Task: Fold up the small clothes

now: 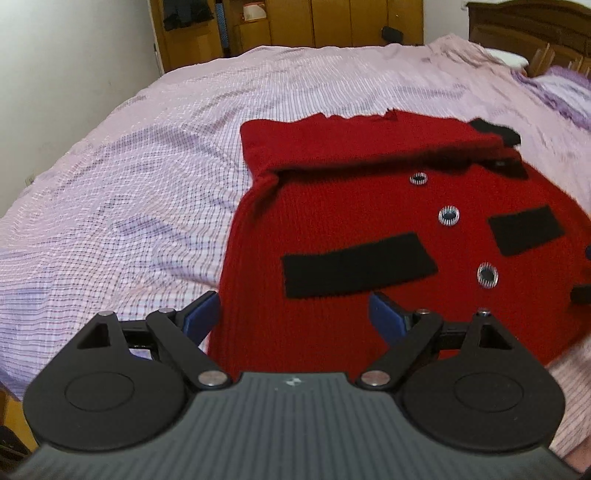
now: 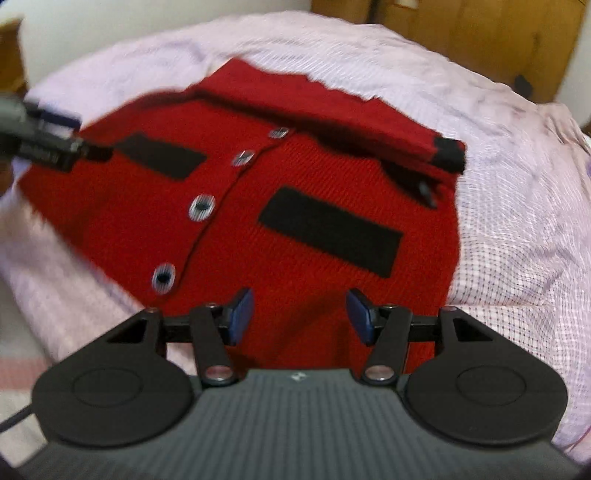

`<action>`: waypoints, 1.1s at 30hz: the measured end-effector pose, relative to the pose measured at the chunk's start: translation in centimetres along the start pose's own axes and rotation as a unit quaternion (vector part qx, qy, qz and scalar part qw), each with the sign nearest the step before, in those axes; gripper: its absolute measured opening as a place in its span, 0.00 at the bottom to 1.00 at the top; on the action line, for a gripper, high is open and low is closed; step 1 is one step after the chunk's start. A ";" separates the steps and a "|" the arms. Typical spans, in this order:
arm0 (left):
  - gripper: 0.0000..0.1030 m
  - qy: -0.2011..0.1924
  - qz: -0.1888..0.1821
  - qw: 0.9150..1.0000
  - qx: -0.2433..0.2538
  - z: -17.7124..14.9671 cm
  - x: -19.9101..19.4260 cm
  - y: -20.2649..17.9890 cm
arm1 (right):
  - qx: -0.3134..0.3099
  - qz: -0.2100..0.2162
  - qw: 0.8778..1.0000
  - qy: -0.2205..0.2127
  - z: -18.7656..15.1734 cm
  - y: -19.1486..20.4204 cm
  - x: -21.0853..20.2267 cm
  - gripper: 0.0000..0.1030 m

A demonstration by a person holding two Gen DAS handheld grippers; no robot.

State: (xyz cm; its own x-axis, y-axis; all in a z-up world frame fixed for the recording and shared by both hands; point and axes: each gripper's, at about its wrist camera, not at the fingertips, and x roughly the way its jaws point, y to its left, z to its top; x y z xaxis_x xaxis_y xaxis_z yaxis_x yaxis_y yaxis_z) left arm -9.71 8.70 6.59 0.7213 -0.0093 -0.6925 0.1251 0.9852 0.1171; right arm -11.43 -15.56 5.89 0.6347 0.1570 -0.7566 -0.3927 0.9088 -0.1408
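A small red knit cardigan (image 1: 369,206) with black pocket patches and round buttons lies flat on the bed; it also shows in the right wrist view (image 2: 258,192). Its sleeves are folded across the top, a black cuff (image 2: 448,155) at the end. My left gripper (image 1: 291,317) is open and empty above the cardigan's near left hem. My right gripper (image 2: 300,314) is open and empty above the near hem on the other side. The left gripper also shows at the left edge of the right wrist view (image 2: 55,144).
The bed has a pink-and-lilac checked cover (image 1: 129,184). A wooden wardrobe (image 1: 295,22) stands beyond the far edge, a dark wooden headboard (image 1: 532,26) at the far right, with a purple blanket (image 1: 561,92) beside it.
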 end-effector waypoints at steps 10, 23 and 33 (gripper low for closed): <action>0.88 0.000 -0.009 1.000 -0.002 -0.2 -0.9 0.0 | -0.117 0.026 0.991 0.060 -1.0 2.1 -0.2 0.56; 0.88 0.003 -0.032 0.999 0.019 -0.4 -1.6 -1.3 | -0.217 -0.052 0.974 0.034 -1.4 4.7 0.1 0.56; 0.88 0.002 -0.049 0.998 0.033 -0.4 -1.8 -2.2 | -0.240 -0.031 0.970 0.031 -1.8 4.5 0.5 0.54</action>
State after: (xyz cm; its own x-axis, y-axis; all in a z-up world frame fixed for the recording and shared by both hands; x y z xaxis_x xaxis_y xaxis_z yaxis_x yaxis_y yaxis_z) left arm -11.54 6.67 7.24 0.7005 -0.1043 -0.7060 0.2391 0.9664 0.0945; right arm -14.07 -12.08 3.69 0.6325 0.0709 -0.7713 -0.6290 0.6282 -0.4580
